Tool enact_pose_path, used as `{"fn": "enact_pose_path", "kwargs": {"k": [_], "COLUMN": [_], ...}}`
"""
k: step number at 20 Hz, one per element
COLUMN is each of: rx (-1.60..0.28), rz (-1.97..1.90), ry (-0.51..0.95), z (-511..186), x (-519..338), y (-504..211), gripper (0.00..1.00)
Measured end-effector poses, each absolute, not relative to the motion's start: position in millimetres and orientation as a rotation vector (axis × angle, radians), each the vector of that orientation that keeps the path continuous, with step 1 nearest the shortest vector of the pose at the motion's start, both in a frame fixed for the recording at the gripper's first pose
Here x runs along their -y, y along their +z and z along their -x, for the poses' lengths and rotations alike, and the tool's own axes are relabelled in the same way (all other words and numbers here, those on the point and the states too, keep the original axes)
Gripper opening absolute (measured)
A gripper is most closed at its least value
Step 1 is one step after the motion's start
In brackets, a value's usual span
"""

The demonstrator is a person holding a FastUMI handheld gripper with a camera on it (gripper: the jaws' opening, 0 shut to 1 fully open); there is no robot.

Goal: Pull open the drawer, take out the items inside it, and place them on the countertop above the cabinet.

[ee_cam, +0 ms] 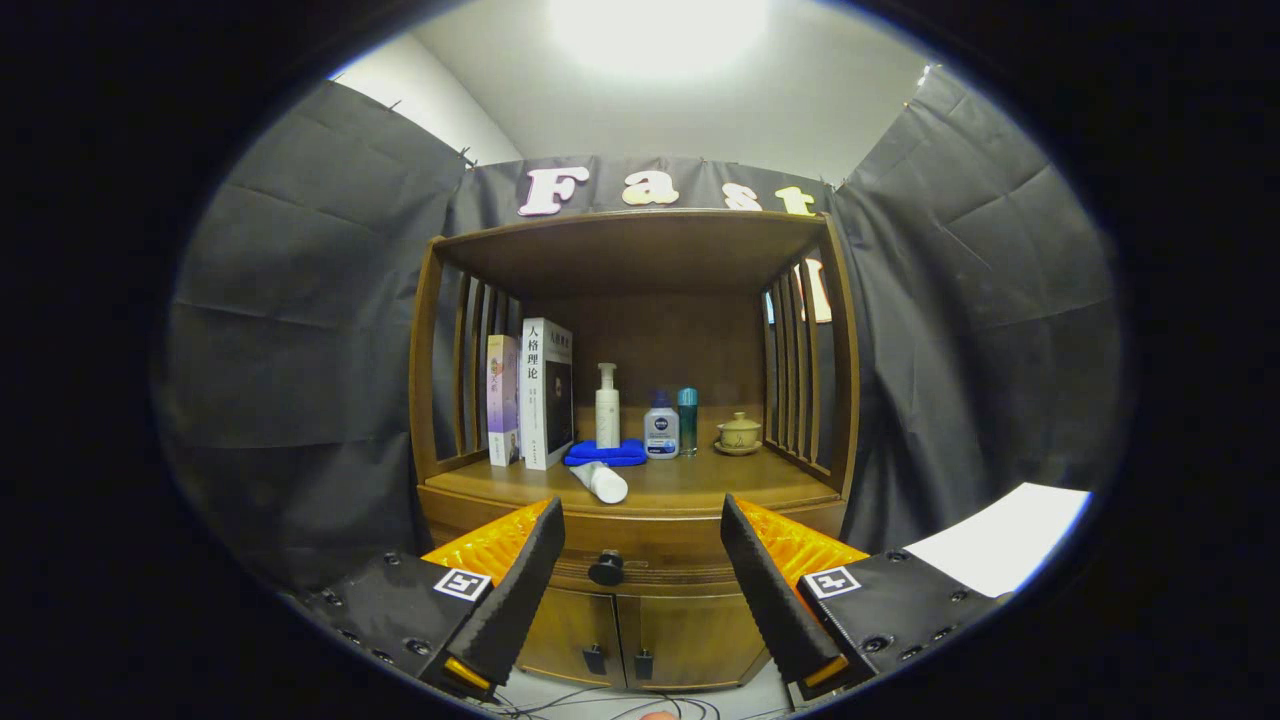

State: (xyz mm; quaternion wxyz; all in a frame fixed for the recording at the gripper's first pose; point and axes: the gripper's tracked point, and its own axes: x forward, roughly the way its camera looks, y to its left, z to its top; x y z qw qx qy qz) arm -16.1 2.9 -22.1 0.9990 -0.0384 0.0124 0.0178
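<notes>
Two fingers of the hand-held gripper [642, 590] stand wide apart and hold nothing, aimed at a wooden cabinet [640, 610]. Between them, beyond the tips, the drawer [660, 560] sits closed, its dark round knob [606, 568] facing out. On the tabletop [720, 485] above, a white tube [600, 482] lies near the front edge; books [530, 395], a blue cloth [606, 453], three bottles [660, 420] and a lidded cup [739, 432] stand toward the back. Whether the tube came from the drawer cannot be told: this closed drawer fits either a full or an emptied one.
</notes>
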Motion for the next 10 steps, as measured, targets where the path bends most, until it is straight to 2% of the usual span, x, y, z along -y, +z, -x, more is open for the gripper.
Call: {"fn": "enact_pose_path", "kwargs": {"k": [10], "rx": [-0.03], "rz": [0.064], "ry": [0.045], "z": [16.0], "x": [-3.9], "y": [-21.9], "gripper": [0.98]}}
